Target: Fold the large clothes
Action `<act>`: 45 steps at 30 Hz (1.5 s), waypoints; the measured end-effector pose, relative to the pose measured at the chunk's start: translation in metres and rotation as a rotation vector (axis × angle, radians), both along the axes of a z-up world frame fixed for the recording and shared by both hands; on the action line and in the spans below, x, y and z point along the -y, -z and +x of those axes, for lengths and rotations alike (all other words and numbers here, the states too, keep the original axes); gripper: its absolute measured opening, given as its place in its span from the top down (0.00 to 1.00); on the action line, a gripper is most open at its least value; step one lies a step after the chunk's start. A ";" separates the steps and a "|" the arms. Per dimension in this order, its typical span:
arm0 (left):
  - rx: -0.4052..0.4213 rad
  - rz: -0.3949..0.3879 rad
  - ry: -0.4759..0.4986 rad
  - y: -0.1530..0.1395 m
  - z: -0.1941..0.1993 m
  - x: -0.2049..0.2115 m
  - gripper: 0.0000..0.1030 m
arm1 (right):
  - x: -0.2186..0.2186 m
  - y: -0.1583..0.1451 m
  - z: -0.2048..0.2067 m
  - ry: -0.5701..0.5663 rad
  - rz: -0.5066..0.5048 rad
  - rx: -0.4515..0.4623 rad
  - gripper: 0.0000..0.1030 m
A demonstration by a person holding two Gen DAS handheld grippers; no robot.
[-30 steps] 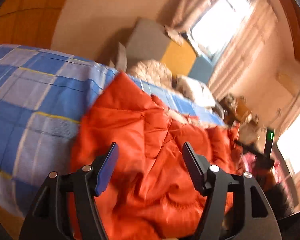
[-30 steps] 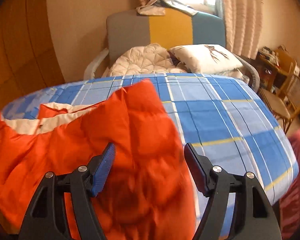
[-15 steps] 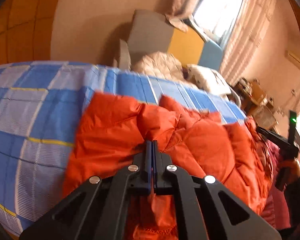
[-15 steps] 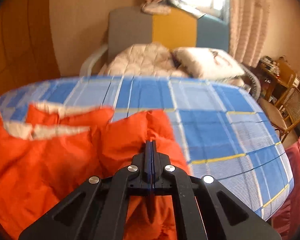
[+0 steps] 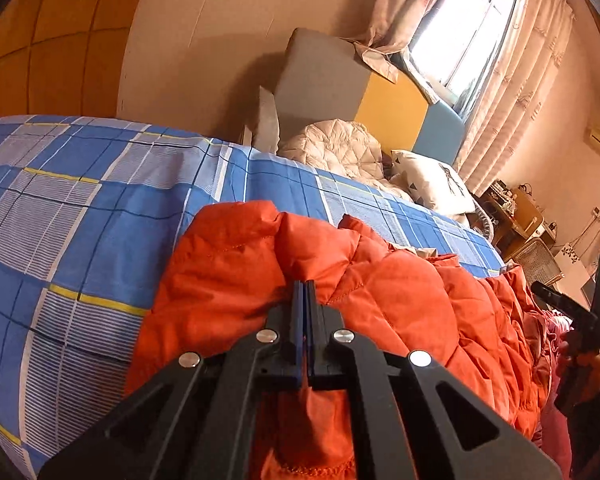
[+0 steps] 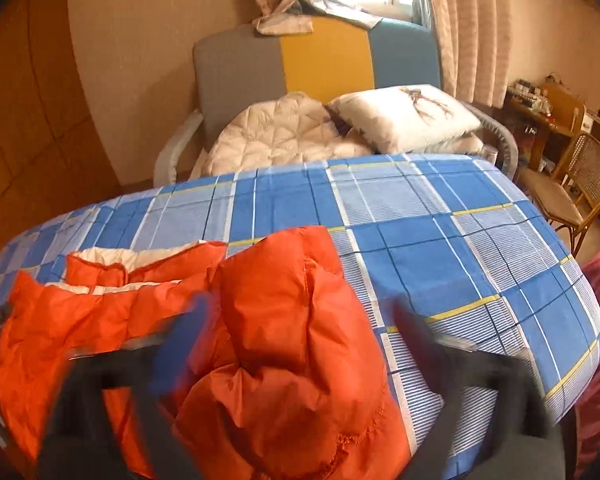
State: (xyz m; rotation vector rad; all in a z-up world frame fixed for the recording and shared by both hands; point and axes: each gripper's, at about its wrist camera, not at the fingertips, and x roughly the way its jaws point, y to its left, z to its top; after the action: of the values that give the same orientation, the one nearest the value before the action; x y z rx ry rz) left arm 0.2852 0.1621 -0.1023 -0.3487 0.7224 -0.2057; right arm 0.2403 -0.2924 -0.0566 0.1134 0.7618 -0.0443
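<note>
On jacket (image 5: 228,280): left gripper (image 5: 305,286) clamped.

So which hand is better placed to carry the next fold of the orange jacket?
Left, probably. The left tool is shut on the orange jacket, while the right tool has just been opening, its fingers wide apart and blurred on either side of the fabric, pressing nothing.

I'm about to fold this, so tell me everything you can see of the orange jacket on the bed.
The orange jacket is a puffy, quilted garment with stitched seams and a pale cream lining showing at its far edge. It lies crumpled and bunched, not flat, on the blue checked bedsheet near the closer edge of the bed. The left hand-held gripper is shut on a fold of it. The right hand-held gripper has just been opening; its blurred fingers stand wide on either side of a raised hump, not pressing it.
</note>
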 end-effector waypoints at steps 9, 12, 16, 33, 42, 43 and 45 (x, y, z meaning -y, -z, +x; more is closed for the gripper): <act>0.009 0.026 -0.017 0.000 0.004 0.004 1.00 | -0.010 0.035 0.024 -0.043 -0.021 -0.123 0.83; -0.006 0.034 -0.029 0.002 0.016 0.007 1.00 | -0.012 0.022 0.031 -0.021 -0.038 -0.062 0.89; -0.063 0.091 -0.031 0.020 0.044 0.020 1.00 | -0.013 0.026 0.053 0.039 -0.071 -0.042 0.89; -0.161 0.026 -0.128 0.046 0.049 0.008 0.84 | -0.005 0.064 0.067 0.138 -0.054 -0.113 0.34; -0.013 0.078 -0.114 0.001 -0.004 0.032 0.59 | -0.037 0.015 0.006 0.034 0.029 -0.007 0.27; -0.006 0.078 -0.107 -0.001 -0.010 0.036 0.59 | -0.048 0.011 -0.002 0.011 0.042 0.002 0.27; -0.010 0.065 -0.089 -0.001 -0.018 0.043 0.59 | -0.064 0.007 -0.012 -0.023 0.062 0.015 0.27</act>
State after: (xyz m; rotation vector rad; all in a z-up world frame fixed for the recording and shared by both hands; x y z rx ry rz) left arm 0.2671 0.1188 -0.1011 -0.3190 0.7199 -0.0965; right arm 0.2278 -0.2286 -0.0635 0.1637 0.7494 0.0024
